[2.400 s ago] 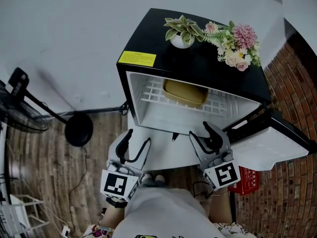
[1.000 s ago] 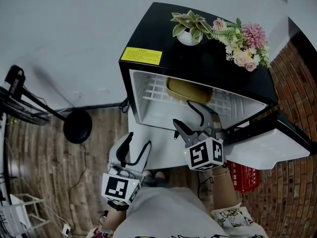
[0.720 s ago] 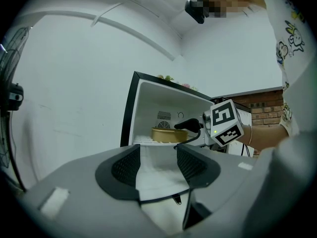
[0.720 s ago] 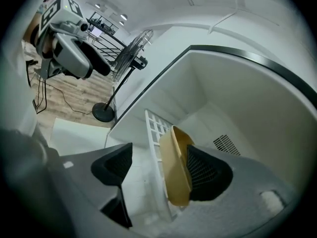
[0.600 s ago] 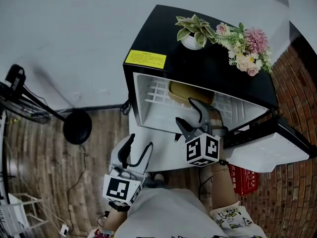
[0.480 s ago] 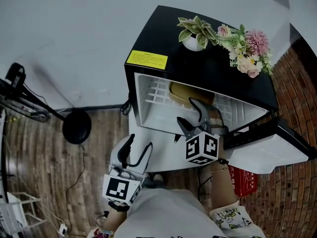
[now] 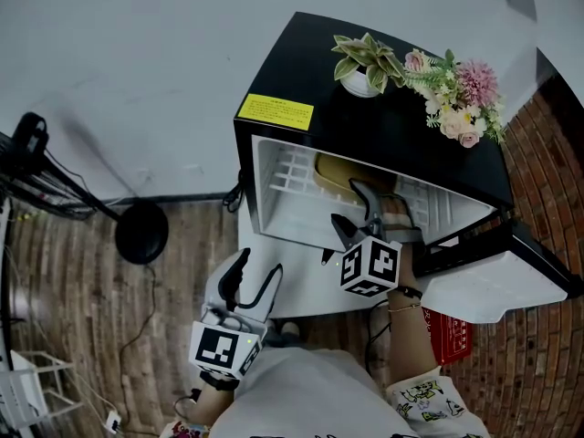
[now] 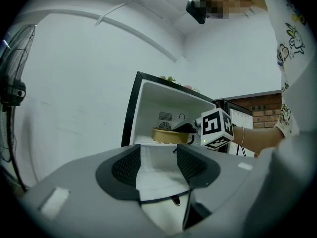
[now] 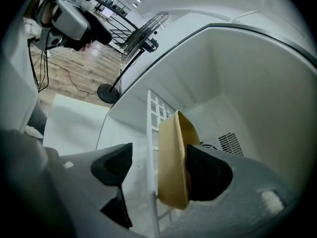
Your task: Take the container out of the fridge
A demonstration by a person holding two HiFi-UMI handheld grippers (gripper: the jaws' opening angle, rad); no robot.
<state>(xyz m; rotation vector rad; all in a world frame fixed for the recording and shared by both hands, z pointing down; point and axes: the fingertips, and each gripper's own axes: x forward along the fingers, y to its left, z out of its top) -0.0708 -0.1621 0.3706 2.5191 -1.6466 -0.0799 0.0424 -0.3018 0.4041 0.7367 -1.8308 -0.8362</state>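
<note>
Mustard-yellow plastic is the target here: the container [image 7: 339,170] sits on the white wire shelf [image 7: 285,166] inside the open black mini fridge [image 7: 365,121], upper centre of the head view. And there's the change! A couple of seconds back the right gripper [image 7: 350,206] hung outside, below the fridge opening; now it has pushed into the compartment and reached the container. Its jaws have just been widening and stand fully spread. In the right gripper view, the container's near wall [image 9: 173,157] is between them: one jaw is inside, seemingly against the wall, and the other stands clear on the outer side. So it's lined up, but nothing is pinched yet. My read: the approach is done, and closing on that rim comes next.

The left gripper [image 7: 258,267] hasn't budged. It's at the lower left, jaws spread with nothing between them, pointing at the fridge from outside.
</note>
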